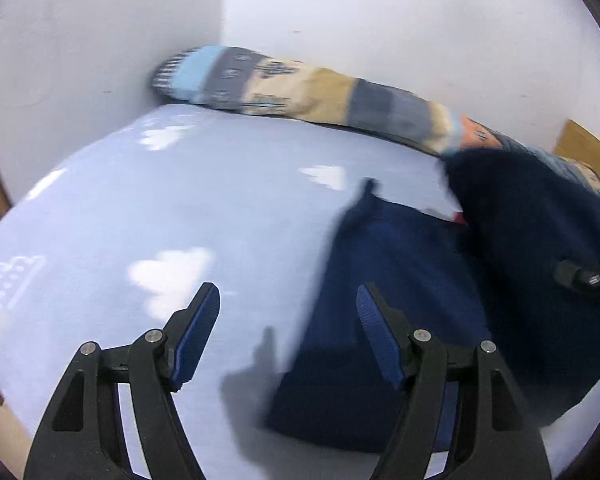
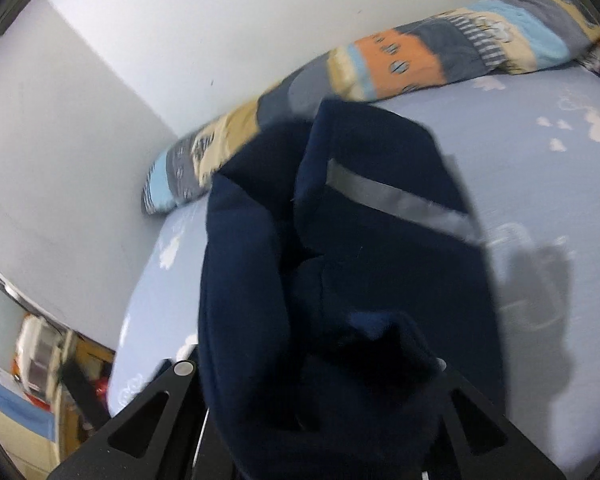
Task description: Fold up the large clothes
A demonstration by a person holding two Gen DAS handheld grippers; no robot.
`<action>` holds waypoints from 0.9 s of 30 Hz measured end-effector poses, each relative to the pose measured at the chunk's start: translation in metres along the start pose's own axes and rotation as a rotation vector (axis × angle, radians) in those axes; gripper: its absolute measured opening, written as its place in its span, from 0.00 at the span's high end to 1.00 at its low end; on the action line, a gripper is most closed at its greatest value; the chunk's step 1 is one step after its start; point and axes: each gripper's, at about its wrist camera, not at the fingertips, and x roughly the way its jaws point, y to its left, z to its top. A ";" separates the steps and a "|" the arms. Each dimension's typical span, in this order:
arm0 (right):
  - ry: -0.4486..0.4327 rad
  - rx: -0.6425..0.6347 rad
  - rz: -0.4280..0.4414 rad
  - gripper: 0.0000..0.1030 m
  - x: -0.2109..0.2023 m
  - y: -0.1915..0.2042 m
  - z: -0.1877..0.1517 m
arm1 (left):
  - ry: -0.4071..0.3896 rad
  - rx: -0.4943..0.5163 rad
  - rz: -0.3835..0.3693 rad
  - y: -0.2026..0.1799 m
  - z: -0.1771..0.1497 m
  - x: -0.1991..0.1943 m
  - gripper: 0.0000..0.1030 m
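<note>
Fabric of the navy garment (image 2: 340, 264) drapes from the right gripper (image 2: 316, 376), its fingers pinching it. Left gripper (image 1: 288, 320) fingers spread, empty, above the bed (image 1: 140, 208).

A pale blue cloud-print bed (image 1: 180, 208) carries a navy garment (image 1: 380, 280) and patchwork quilt roll (image 1: 300, 88).

Both wrist views look steeply down at the bed (image 1: 180, 208), sharing the bolster (image 1: 300, 88).
</note>
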 end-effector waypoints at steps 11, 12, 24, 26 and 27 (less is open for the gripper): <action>0.079 -0.151 -0.099 0.89 0.080 0.072 -0.061 | 0.011 -0.102 0.043 0.067 -0.007 -0.003 0.31; 0.073 -0.172 -0.103 0.89 0.079 0.076 -0.060 | 0.010 -0.108 0.038 0.066 -0.006 -0.005 0.31; 0.244 -0.640 -0.155 0.23 0.116 0.133 -0.140 | 0.029 -0.148 0.020 0.067 -0.008 -0.011 0.31; 0.256 -0.648 -0.089 0.23 0.101 0.132 -0.148 | 0.028 -0.198 0.010 0.076 -0.007 -0.012 0.31; 0.281 -0.627 -0.033 0.23 0.095 0.128 -0.148 | 0.027 -0.216 0.007 0.079 -0.007 -0.012 0.31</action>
